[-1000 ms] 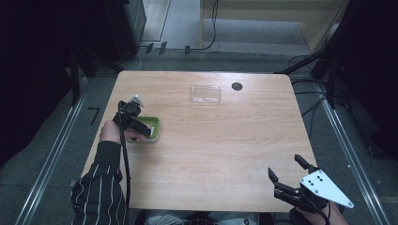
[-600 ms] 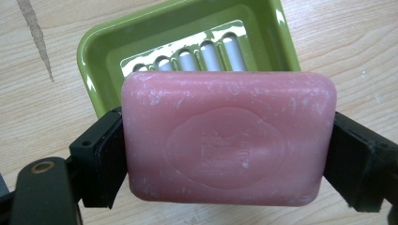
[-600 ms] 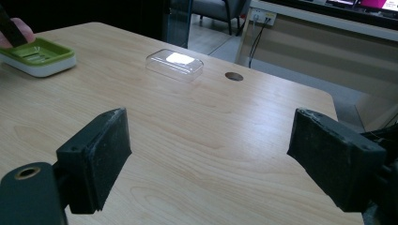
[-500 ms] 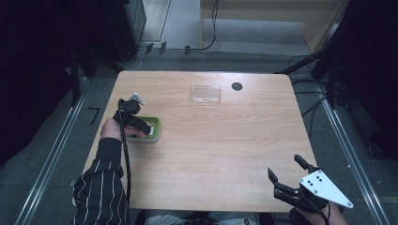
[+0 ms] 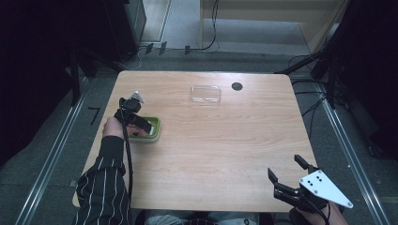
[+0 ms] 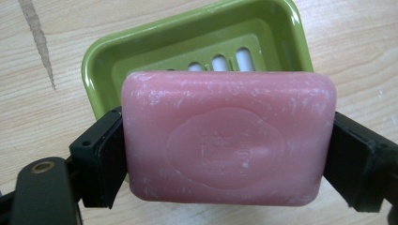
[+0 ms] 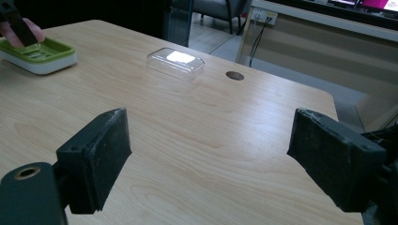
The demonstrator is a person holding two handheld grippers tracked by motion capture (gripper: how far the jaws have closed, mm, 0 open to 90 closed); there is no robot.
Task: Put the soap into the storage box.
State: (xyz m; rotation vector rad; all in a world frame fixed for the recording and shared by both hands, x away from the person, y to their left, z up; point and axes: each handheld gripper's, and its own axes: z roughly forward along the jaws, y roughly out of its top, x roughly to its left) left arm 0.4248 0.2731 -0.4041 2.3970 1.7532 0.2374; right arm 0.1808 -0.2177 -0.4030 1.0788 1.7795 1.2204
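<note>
Left gripper (image 5: 141, 123) has crept slightly toward the near-left over the last second, and the green soap dish (image 5: 152, 131) under it seems to have slid along with it (small shift, high view only). My read: the soap is being taken out of the dish or set into it; can't tell which from this. Either way the dish isn't pinned, so it can drag.

Left gripper view: jaws closed on the short ends of the pink soap bar (image 6: 229, 144), one pad on each end, bar held flat and square. Bar sits just above the near half of the dish (image 6: 141, 61); the drain slots show past its far edge. Can't tell if its underside touches the dish.

Middle of the table: clear plastic lid (image 5: 205, 94) lies near the far edge, well apart from the dish, with a dark round hole (image 5: 237, 86) in the tabletop just beside it.

Right gripper (image 5: 287, 174) hasn't moved, parked at the near-right corner of the table (image 5: 225, 154). Jaws wide open, nothing between them (bare wood in the right gripper view).

Writing: the soap has an embossed oval stamp in its middle, with lettering inside too worn to read. No other labels visible.
</note>
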